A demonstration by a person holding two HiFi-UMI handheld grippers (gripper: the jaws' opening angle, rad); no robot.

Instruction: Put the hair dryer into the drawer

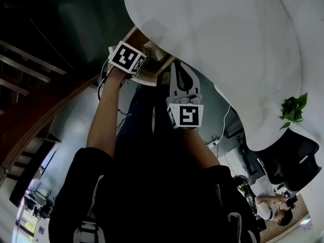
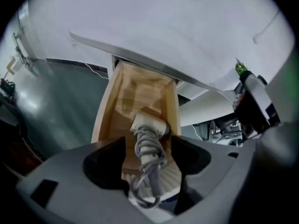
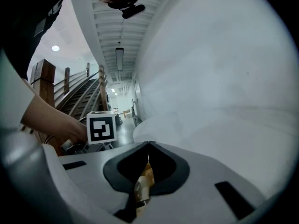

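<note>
- Lying inside the open wooden drawer [image 2: 108,107], the hair dryer [image 2: 148,125] is pointing its head toward 12 o'clock, with its coiled cord trailing toward 6 o'clock.
- The left gripper [image 2: 148,140] is hanging above it, jaws spread wide, pads off the handle.
- The right gripper [image 3: 148,144] is idling, jaws pressed together, empty.
- Judgement: the left gripper is best lifting straight out, clear of the cord loops, before anyone pushes the drawer shut.

Holds the grey plastic left gripper [image 2: 148,146] pointed steeply downward at the end of a bare, outstretched left forearm [image 1: 104,120], black-lined jaws spread wide apart. Holds the white-and-black right gripper [image 3: 148,144] just beside it, nearer level, jaws closed tip to tip. Wears dark short sleeves [image 1: 83,176] on both arms.
</note>
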